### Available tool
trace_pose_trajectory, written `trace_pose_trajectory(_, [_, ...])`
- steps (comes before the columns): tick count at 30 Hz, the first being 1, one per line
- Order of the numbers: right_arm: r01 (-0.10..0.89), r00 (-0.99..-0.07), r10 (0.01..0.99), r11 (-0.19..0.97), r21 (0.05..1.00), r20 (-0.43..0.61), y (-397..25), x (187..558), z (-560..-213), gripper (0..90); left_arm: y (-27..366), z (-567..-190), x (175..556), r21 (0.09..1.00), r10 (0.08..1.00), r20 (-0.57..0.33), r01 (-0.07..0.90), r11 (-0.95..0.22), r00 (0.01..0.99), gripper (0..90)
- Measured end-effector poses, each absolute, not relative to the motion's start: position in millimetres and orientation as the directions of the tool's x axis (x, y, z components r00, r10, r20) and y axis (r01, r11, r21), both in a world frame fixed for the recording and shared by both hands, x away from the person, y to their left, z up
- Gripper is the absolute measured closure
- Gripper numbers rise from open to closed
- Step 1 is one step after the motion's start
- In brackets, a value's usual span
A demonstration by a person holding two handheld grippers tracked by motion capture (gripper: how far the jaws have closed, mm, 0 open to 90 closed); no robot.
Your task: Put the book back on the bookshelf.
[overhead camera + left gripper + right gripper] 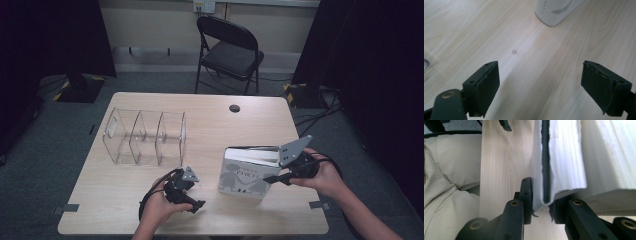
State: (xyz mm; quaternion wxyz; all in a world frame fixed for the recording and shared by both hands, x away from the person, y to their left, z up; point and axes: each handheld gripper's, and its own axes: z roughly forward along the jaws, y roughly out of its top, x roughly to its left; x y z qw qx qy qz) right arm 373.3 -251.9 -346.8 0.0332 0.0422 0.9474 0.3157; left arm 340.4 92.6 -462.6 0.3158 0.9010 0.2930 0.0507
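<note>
In the high view, a white book [247, 175] stood on edge on the wooden counter [210, 125], in the lower right part of the frame, its front cover with a grey drawing facing the bottom edge and its pages showing along the top. The right gripper [276, 176] reached in from the right side of the frame, held by the person's right hand [324, 176], and met the book at its right end. In the right gripper view, the gripper [541, 202] was clamped on the corner of the book [566, 157]: one jaw pressed against the outer face of the white cover and the other sat on the page side, so the cover and a slice of pages lay pinched between them. The cover's dark inner lining ran up the centre of that frame, with the page block fanning slightly to its right.

The left gripper [195, 204] lay low in the centre-left of the high view, held by the left hand [157, 210], apart from the book. In the left gripper view, the gripper [540, 87] was spread wide with nothing but bare counter between its jaws, and the lower corner of the book [556, 11] showed at the top of that frame, well clear of them.

A clear plastic organiser [145, 136] with three compartments sat on the counter in the left-centre of the high view, above the left gripper. A black folding chair [230, 50] stood beyond the counter at the top of the frame.
</note>
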Motion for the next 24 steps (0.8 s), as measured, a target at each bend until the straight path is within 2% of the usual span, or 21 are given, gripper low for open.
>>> trace_pose_trajectory(14, [0.094,-0.994,0.112,0.812,0.576,0.005,-250.9,380.9,-344.7,74.0,85.2,-465.5,341.0,0.577,0.554,-0.082,0.492,-0.652,0.829,15.3])
trace_pose_trajectory(24, [0.119,-0.992,0.127,0.813,0.570,0.027,-251.6,384.1,-345.8,69.7,84.7,-460.1,342.6,0.558,0.546,-0.078,0.490,-0.669,0.834,20.6])
